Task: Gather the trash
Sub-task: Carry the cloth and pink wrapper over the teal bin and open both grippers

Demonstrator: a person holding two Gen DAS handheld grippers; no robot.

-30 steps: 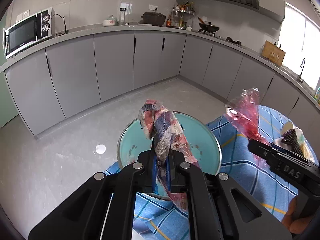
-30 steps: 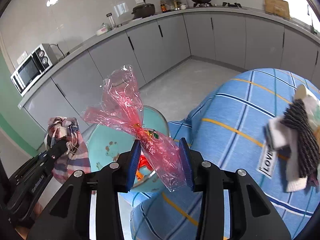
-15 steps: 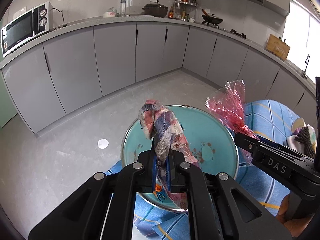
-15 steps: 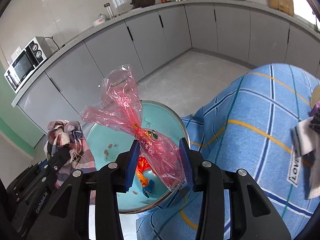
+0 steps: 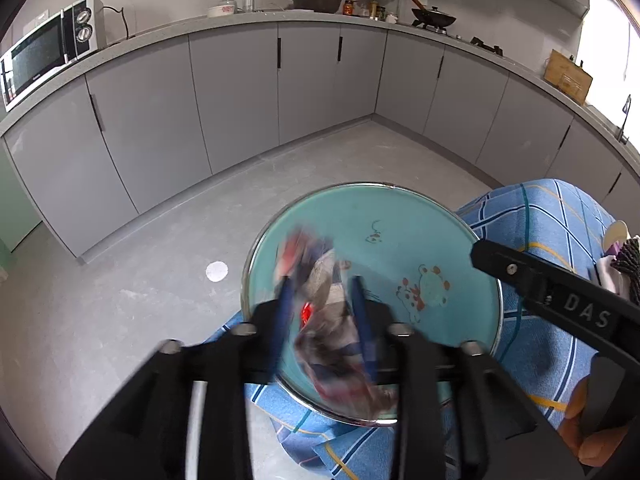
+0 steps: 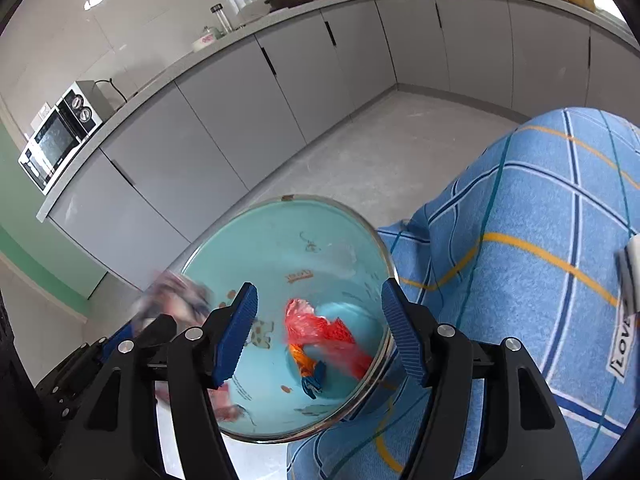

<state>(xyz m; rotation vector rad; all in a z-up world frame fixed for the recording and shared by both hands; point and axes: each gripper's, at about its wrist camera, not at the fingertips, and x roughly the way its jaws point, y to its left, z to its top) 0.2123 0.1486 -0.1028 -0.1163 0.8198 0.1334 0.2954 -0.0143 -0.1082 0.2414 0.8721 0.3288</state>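
Dropping trash into the turquoise enamel basin (image 6: pixel 280 240) looks like the step in hand, and both releases appear to be under way at once. The right gripper (image 6: pixel 318 330) hovers over the basin with its blue-padded jaws spread wide and nothing between them; the red plastic wrapper (image 6: pixel 320 330) shows blurred below, inside the basin toward its 5 o'clock side, beside an orange and blue scrap (image 6: pixel 308 372). From the left wrist view, the left gripper (image 5: pixel 322 304) also has its jaws parted, and the plaid cloth scrap (image 5: pixel 332 320) sits smeared with motion in the gap between them, over the basin's 7 o'clock portion; whether it touches either pad cannot be told through the blur. The basin rests at the edge of a blue checked tablecloth (image 6: pixel 540 220), overhanging the grey floor (image 5: pixel 160 260).

More clutter lies on the tablecloth at 3 o'clock in the left wrist view: a dark ridged item (image 5: pixel 628 256) on something white. The next move probably calls for lifting both grippers clear of the basin, jaws kept apart, and swinging toward that remaining pile, with care not to knock the overhanging basin.
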